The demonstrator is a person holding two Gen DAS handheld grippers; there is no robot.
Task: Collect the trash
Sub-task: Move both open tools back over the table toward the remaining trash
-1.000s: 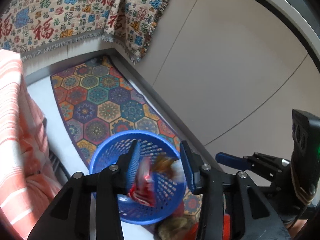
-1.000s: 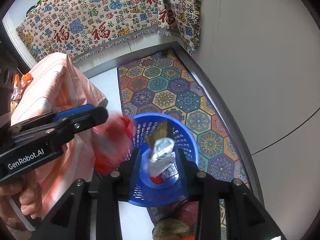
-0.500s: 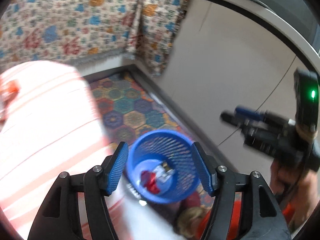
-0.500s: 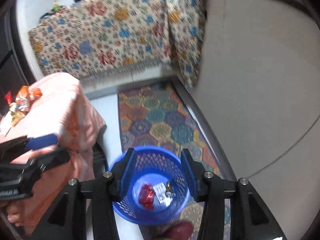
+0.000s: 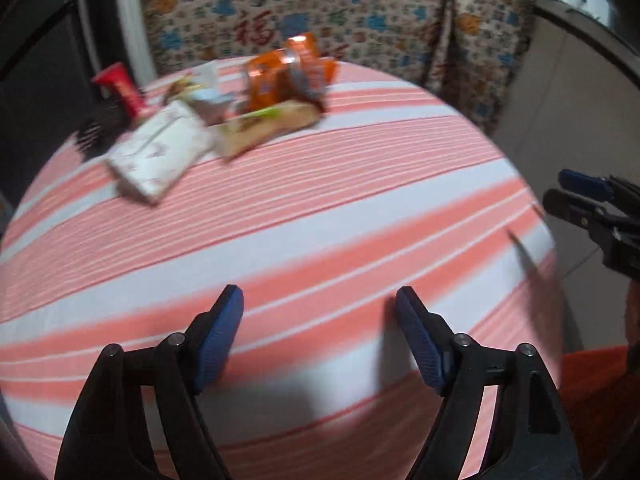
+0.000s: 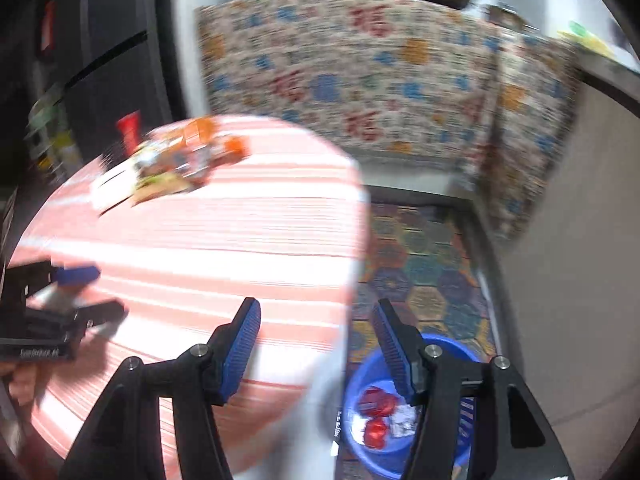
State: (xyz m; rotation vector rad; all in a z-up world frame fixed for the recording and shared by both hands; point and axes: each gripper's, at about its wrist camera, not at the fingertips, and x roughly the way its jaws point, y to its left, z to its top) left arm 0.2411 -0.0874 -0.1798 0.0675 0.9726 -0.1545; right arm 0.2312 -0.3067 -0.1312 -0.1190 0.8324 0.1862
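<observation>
While both grippers are carried over the round tabletop [image 5: 320,208] draped in a pink-and-white striped cloth, the jaws of the left gripper [image 5: 319,334] are opening with nothing between them, and the jaws of the right gripper [image 6: 316,344] are likewise opening and empty. Remaining trash is seen clustered at the far side of the tabletop: a crumpled orange foil snack wrapper [image 5: 290,70], a flat tan snack packet [image 5: 268,130], a white soft tissue pack [image 5: 160,152] and a red tube-shaped container [image 5: 120,88]; motion blur prevents finer identification. These items are judged light, crinkly and easily crushed; the foil is probably slippery, so a pinch across a raised fold or edge is advised rather than on a flat face. A round blue perforated plastic basket [image 6: 362,372] stands on the patterned hexagon rug [image 6: 420,264] beside the tabletop, with red and silver wrappers [image 6: 378,414] inside. Overlapping packets may be dragged along together.
</observation>
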